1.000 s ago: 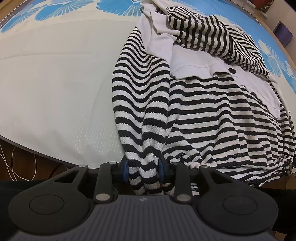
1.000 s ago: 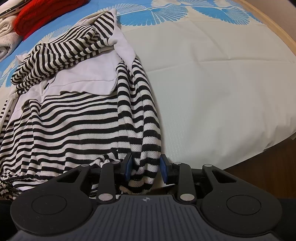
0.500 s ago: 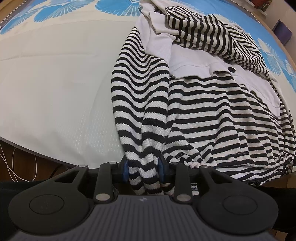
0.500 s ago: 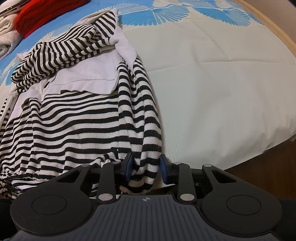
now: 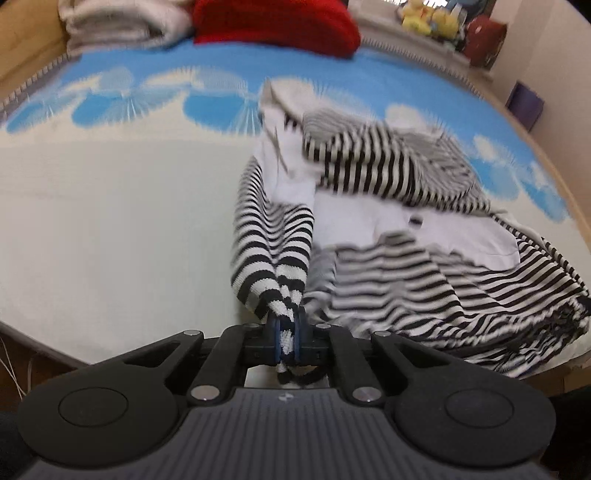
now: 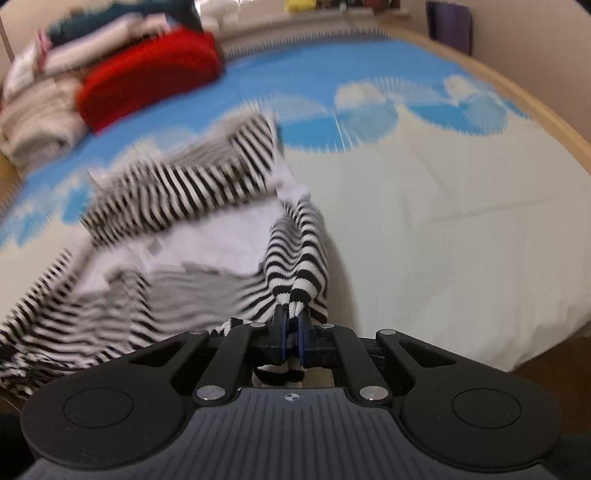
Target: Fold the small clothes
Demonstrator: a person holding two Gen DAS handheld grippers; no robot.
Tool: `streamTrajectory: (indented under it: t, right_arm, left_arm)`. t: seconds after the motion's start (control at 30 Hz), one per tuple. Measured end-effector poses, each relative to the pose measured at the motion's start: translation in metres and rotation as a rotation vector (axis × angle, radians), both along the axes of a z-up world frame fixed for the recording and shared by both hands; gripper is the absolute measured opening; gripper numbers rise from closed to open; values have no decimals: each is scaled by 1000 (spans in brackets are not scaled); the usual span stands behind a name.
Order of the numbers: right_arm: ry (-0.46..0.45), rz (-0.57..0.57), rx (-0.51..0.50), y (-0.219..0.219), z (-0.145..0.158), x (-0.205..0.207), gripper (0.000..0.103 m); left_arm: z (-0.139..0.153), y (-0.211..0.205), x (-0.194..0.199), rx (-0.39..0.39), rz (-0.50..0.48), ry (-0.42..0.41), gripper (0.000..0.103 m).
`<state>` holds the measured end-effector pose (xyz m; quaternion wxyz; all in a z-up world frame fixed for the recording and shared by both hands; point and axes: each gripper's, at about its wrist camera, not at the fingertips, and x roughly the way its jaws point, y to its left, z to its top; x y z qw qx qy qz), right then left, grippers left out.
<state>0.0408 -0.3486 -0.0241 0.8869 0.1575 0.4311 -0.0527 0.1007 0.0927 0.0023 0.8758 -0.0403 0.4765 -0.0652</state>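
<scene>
Bedding fills both views: a pale sheet with a band of blue fan shapes farther back, spread over a bed with a wooden edge.

In the left wrist view, the sheet lies bare on the left side. At the middle bottom, the left gripper is clenched on a striped sleeve, its blue pads pressed tight on a bunched fold of the black-and-white knit, with a short tail of fabric hanging below the jaws. From the pads the sleeve rises up and away toward the shoulder of the striped top, which lies rumpled on the right half of the bed, a white panel showing across its middle and another striped part folded over it higher up. Behind it, at the far edge, sit folded pale cloths and, to their right, a red knit; both are blurred.

In the right wrist view, the pale folded pile and the red knit are at the upper left. Below them the striped top spreads across the left half, heavily blurred. At the middle bottom, the right gripper is clenched on the garment's other sleeve, striped cloth pinched between its pads and poking out below them. To the right, the sheet is bare out to the wooden edge.
</scene>
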Motion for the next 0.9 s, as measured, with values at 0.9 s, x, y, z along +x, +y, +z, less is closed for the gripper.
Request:
streamTrajectory:
  t: [0.9]
  right_arm:
    - [25, -165, 185, -58, 5, 188, 31]
  left_arm:
    - [-18, 43, 218, -311, 149, 146, 33]
